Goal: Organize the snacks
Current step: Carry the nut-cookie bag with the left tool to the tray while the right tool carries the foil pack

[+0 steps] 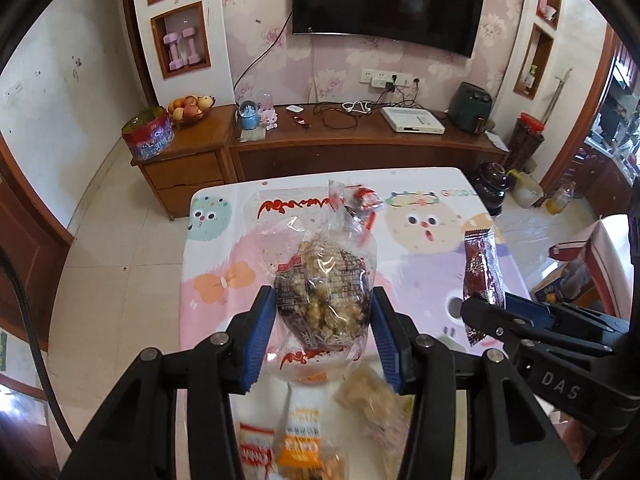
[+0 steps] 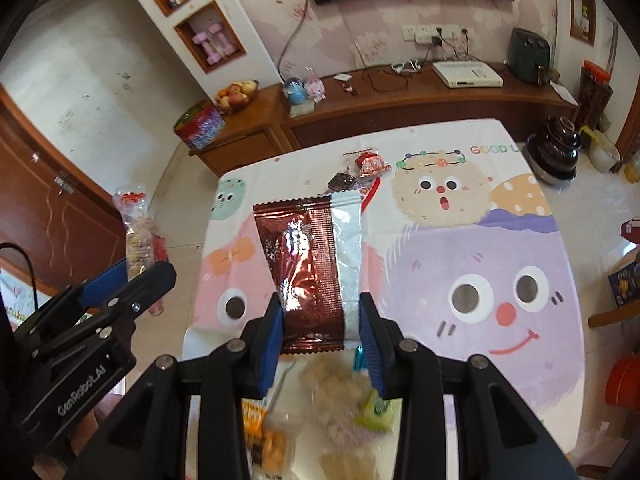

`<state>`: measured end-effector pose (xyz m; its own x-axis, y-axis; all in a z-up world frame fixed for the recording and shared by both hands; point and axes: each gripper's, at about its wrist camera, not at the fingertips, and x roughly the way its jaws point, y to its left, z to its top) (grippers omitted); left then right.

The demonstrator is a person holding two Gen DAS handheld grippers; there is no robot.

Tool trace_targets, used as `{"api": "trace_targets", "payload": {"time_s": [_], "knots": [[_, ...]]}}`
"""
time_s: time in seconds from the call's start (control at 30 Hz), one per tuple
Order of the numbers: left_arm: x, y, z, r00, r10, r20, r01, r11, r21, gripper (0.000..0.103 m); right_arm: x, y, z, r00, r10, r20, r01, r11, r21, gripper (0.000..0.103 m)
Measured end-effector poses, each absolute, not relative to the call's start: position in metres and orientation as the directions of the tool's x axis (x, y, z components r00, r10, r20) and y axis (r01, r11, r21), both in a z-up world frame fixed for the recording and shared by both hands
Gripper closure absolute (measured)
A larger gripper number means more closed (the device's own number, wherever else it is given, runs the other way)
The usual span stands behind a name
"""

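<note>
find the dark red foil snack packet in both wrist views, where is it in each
Left wrist view: the dark red foil packet stands at the right edge, pinched by the right gripper coming in from the right.
Right wrist view: it fills the centre, clamped between that gripper's blue fingers.
Shared landmark: the small red-and-white wrapped snack lying near the far end of the cartoon tablecloth.

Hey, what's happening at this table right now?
A person is sorting snacks with a handheld tool in each hand. The left tool grips a clear bag of nutty crisps, and the right tool grips a dark red foil packet, both held above the cartoon tablecloth. More snacks lie below.
</note>
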<state>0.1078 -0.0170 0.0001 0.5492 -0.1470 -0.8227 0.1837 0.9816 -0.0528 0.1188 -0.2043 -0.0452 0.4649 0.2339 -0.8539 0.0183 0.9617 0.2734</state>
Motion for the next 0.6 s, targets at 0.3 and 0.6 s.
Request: {"api": "trace_targets", "payload": {"time_s": [0.3,0.6], "knots": [[0.029,0.004,0.003,0.522,-0.116,-0.845,0.149,0.988,-0.043,0.057,0.049,-0.212,-0.027,0.474,0.26,-0.841,-0.032,0.96,0.278,0.067],[-0.027,0.023,-0.02,0.472,-0.052,-0.88,0.073,0.997,-0.02,0.057,0.0,-0.197,-0.035,0.44,0.278,-0.854,-0.115,0.961,0.254,0.067]]}}
